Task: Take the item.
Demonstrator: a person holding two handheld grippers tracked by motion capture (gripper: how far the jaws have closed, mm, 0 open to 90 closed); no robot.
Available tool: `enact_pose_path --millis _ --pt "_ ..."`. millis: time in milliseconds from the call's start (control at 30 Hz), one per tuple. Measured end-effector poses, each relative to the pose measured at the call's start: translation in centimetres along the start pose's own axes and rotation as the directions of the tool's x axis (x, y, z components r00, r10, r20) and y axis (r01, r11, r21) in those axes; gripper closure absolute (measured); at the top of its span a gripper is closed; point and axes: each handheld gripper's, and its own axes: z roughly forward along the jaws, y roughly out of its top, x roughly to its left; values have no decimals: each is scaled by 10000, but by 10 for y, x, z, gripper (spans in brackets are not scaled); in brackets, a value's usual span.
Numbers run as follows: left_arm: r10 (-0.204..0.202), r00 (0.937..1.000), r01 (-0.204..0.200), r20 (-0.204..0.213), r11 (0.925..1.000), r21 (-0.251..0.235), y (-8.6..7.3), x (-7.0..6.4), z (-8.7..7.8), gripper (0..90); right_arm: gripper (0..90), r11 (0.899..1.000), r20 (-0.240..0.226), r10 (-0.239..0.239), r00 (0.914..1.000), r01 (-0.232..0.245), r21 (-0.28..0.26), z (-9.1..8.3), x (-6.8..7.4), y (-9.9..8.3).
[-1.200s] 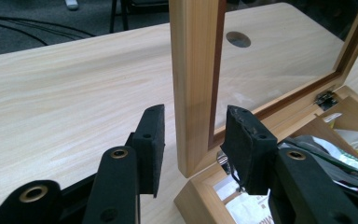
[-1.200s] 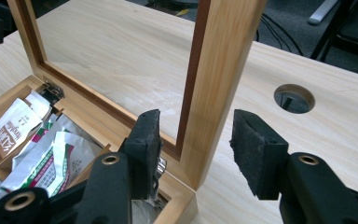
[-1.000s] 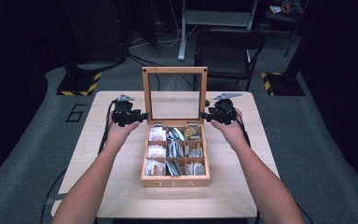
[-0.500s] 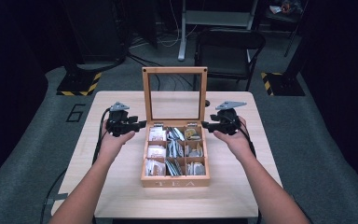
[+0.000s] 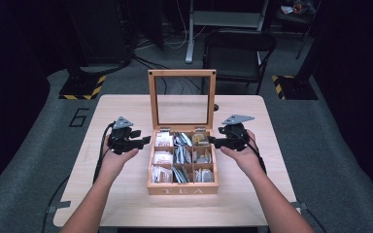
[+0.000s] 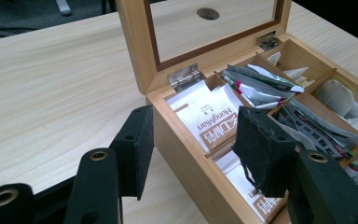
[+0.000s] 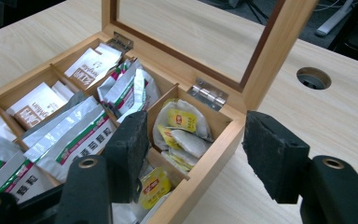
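Observation:
An open wooden tea box (image 5: 182,188) marked TEA sits mid-table, its glass-paned lid (image 5: 181,74) standing upright at the back. Its compartments hold tea sachets. My left gripper (image 5: 144,141) is open at the box's left side; in the left gripper view its jaws straddle the left wall (image 6: 186,161) by the white sachets (image 6: 209,122), the left gripper (image 6: 196,140) holding nothing. My right gripper (image 5: 213,141) is open at the right side; the right wall (image 7: 214,154) runs between its jaws beside yellow tea bags (image 7: 182,122), the right gripper (image 7: 199,150) being empty.
The light wooden table (image 5: 126,108) has bare surface on both sides of the box and behind it. A round cable hole (image 7: 313,78) lies behind the lid. A black chair (image 5: 238,48) stands beyond the far edge.
Both grippers have come back toward the person along the box's sides, from near the lid's corners to the rear compartments. The lid stays upright.

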Motion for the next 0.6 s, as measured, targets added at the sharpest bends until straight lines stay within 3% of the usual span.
enact_pose_path --millis 333,433,600 --pt "-633 9978 638 213 9977 -218 -9 -3 -3 443 354 10000 -126 47 9999 -47 35 -6 14 -7" --pt "-540 9984 543 143 9984 -158 -11 -5 -2 439 356 10000 -92 -49 9999 49 26 -10 21 -10" --pt "-637 9973 642 369 9979 -104 -13 -7 -3 433 450 9998 100 -197 9998 198 -63 -16 37 -20"
